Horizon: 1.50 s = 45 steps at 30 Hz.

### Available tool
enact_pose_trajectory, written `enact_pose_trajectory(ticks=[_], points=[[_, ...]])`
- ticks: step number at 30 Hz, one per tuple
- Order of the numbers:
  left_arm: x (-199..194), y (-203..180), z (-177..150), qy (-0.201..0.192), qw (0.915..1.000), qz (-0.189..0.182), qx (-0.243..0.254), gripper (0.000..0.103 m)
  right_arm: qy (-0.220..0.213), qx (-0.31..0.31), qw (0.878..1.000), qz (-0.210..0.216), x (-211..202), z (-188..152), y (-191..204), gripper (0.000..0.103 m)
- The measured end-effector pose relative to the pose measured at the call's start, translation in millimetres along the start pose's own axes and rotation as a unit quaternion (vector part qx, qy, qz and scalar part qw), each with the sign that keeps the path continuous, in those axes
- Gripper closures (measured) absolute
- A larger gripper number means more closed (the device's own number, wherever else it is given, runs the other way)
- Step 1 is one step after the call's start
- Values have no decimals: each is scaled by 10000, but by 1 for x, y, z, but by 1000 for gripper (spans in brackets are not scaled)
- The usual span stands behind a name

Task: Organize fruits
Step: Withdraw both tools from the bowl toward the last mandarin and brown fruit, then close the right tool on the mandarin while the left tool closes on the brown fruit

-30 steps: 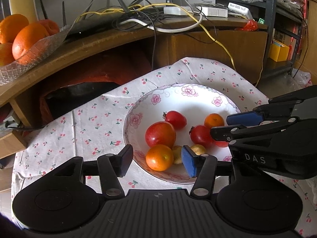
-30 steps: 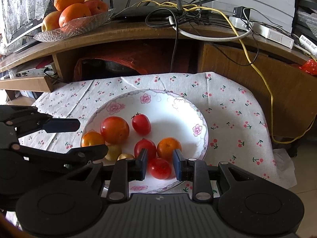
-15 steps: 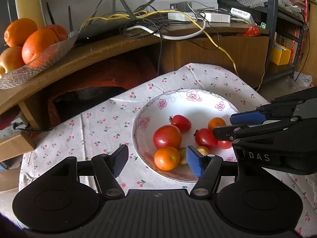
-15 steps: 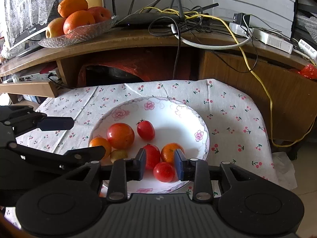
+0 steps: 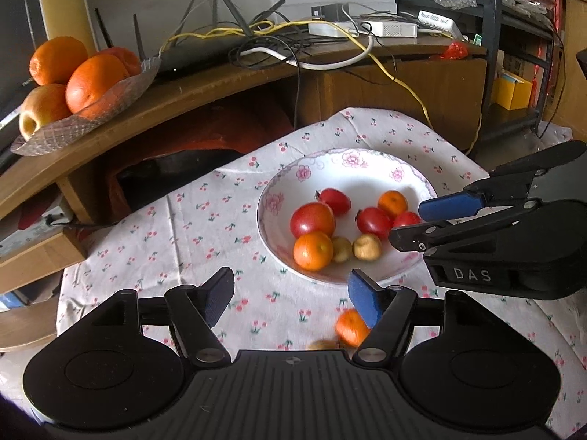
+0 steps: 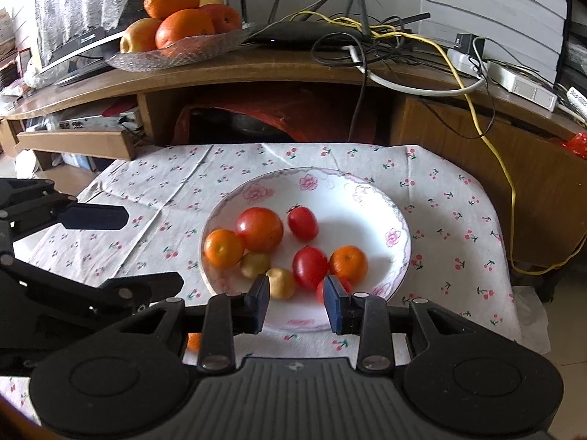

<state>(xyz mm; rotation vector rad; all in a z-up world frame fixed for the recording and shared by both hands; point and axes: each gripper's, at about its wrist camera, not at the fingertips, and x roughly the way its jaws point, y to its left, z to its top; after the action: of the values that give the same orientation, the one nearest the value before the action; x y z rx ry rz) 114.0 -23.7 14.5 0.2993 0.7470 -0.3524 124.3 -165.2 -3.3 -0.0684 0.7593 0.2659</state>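
Cluttered wooden shelf unit (image 6: 256, 69) w/ cables and a glass dish of oranges (image 6: 176, 49) sits behind a low table under a white cherry-print cloth (image 6: 154, 205). Landmark: white shallow plate w/ pink flower rim (image 6: 400, 220), mid-cloth.

On the plate: big red tomato (image 6: 259, 229), small red tomato (image 6: 302, 223) just beside it, another red tomato (image 6: 310, 267), a third small red one (image 6: 322, 289) at the plate's near edge, two small oranges (image 6: 223, 248) (image 6: 348, 264), and two yellowish-brown small fruits (image 6: 255, 264) (image 6: 281, 283).

Off the plate, near side: one small orange (image 5: 350, 326) on the cloth, partly hidden behind the left gripper's finger, plus a brownish fruit (image 5: 323, 344) next to it, barely showing.

Left gripper (image 5: 290, 297): jaws wide apart, holding nothing, hovering over the cloth just on the near side of the plate. Right gripper (image 6: 297, 302): jaws apart, empty, over the plate's near rim, w/ the yellowish fruit and the small red tomato lying around the gap, no contact that I can make out.

Progress, my read: most fruit is already gathered on the plate, approx. eight pcs. Left to do: at least those two strays on the cloth. Can't tell if more lie out of view.
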Motion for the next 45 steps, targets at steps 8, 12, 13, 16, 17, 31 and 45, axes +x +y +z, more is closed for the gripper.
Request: enact_pose_trajectory(ticks=[8, 12, 13, 16, 17, 31, 45], points=[[-19, -1, -13, 58, 10000, -14, -37, 27, 38, -131, 9998, 115, -17, -13, 19, 70], [-26, -1, -20, 128, 9999, -13, -42, 27, 84, -91, 9998, 172, -21, -19, 25, 70], [-28, -1, -23, 149, 9999, -7, -37, 27, 107, -80, 9997, 197, -21, -21, 26, 70], [-32, -1, -29, 207, 9998, -16, -7, 27, 151, -93, 9995, 251, -21, -25, 31, 70], [-33, -1, -31, 223, 9997, -20, 2, 27, 168, -105, 9994, 270, -21, -27, 33, 70], [-26, -7, -54, 487, 9980, -231, 327, 25, 438, -89, 9976, 536, 6, -28, 39, 70], [-20, -9, -56, 521, 9969, -416, 424, 25, 698, -67, 9946, 761, 38, -26, 45, 71]])
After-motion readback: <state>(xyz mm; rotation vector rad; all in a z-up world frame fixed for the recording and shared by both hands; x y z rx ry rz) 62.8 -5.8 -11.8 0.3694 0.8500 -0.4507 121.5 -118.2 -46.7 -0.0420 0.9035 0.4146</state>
